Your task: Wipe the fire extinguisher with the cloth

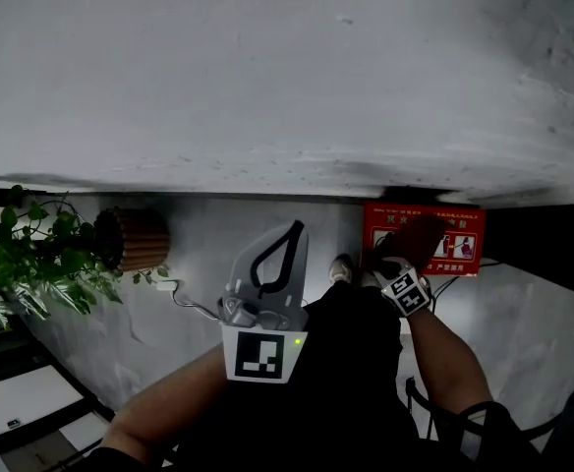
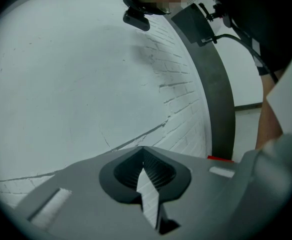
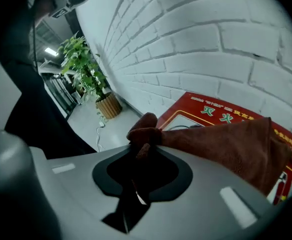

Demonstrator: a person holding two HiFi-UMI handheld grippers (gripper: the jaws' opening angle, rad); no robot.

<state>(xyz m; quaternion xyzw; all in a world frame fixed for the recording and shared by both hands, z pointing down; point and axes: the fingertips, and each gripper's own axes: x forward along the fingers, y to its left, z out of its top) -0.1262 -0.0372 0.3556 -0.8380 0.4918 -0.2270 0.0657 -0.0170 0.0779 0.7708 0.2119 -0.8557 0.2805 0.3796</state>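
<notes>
White-painted brick wall (image 1: 267, 67) above a pale grey floor (image 1: 538, 327). At the wall's foot on the left, a leafy green plant (image 1: 22, 259) in a brown ribbed pot (image 1: 138, 239), with a white cable (image 1: 191, 303) trailing across the floor just beside it. Further right, also against the wall, a red box (image 1: 459, 236) printed with characters and small pictograms.

Head downward, both others toward wall (image 2: 76, 84)

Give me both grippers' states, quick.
Left gripper: jaws closed, nothing between them.
Right gripper: jaws closed on the cloth.
</notes>
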